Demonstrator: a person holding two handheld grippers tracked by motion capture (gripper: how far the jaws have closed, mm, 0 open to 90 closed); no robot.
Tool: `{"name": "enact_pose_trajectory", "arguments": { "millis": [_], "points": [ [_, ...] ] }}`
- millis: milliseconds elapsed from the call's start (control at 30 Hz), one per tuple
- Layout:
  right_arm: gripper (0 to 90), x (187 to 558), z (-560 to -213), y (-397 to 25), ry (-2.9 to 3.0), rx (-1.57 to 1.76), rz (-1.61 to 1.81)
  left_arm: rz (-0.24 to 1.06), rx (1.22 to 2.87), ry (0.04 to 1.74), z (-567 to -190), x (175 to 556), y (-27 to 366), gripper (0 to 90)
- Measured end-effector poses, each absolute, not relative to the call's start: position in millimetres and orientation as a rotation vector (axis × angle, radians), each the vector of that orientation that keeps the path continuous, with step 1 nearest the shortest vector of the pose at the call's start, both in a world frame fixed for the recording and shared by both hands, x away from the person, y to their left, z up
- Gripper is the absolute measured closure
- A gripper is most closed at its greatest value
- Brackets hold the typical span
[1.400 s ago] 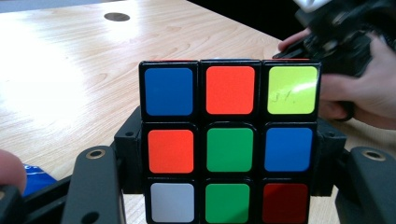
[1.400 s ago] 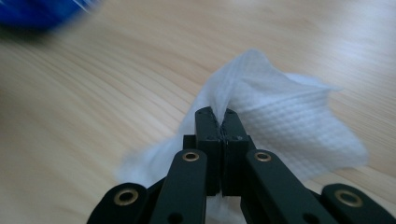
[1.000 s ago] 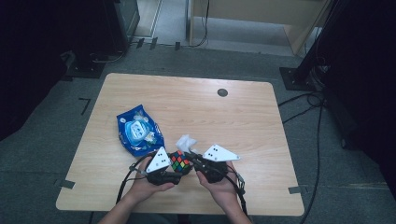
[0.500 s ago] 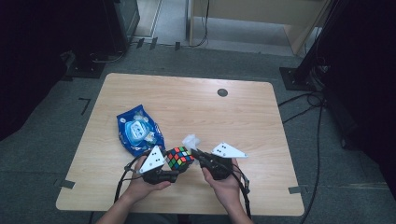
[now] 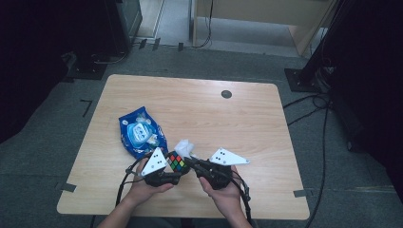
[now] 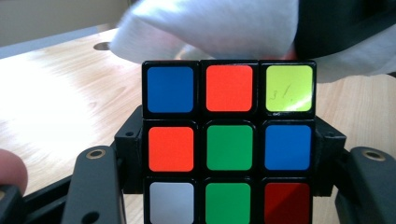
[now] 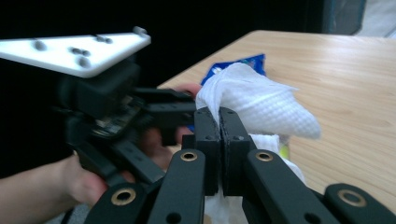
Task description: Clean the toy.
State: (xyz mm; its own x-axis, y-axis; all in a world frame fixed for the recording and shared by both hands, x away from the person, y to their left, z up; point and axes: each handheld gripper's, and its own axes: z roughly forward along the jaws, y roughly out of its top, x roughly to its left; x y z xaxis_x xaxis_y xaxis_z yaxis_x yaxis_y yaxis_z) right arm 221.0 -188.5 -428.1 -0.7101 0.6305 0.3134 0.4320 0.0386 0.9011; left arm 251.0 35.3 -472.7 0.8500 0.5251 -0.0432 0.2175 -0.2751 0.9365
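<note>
Shifted onto cube (image 6: 229, 140), clamped by left gripper (image 5: 177, 167): right gripper's (image 7: 219, 119) pinched wipe (image 7: 254, 105).

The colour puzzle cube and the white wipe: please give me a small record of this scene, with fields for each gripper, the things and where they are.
left gripper: shut on the multicoloured puzzle cube, jaws on its two sides
right gripper: shut on the white textured wipe
wipe position: against the far top of the cube, seen in the left gripper view
other thing: blue wipes packet, lying flat to the left of the grippers
surface: light wooden table
</note>
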Motion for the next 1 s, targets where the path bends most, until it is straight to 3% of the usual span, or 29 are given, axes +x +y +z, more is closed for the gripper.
{"name": "enact_pose_trajectory", "arguments": {
  "millis": [333, 467, 600, 833, 1000],
  "points": [
    [87.1, 251, -465, -235, 1.980, 1.372, 1.420, 0.336, 1.828, 0.591, -471, 255, 42, 33.9],
    [72.6, 257, -474, -249, 1.882, 1.457, 1.269, 0.351, 1.834, 0.603, -473, 256, 40, 33.9],
    [56.4, 251, -461, -246, 1.832, 1.421, 1.244, 0.357, 1.828, 0.620, -473, 257, 40, 33.9],
    [36.0, 235, -433, -213, 1.937, 1.406, 1.568, 0.389, 1.830, 0.626, -474, 255, 38, 33.9],
    [26.0, 228, -431, -186, 2.011, 1.417, 1.670, 0.416, 1.846, 0.598, -475, 250, 31, 33.9]
  ]
}}
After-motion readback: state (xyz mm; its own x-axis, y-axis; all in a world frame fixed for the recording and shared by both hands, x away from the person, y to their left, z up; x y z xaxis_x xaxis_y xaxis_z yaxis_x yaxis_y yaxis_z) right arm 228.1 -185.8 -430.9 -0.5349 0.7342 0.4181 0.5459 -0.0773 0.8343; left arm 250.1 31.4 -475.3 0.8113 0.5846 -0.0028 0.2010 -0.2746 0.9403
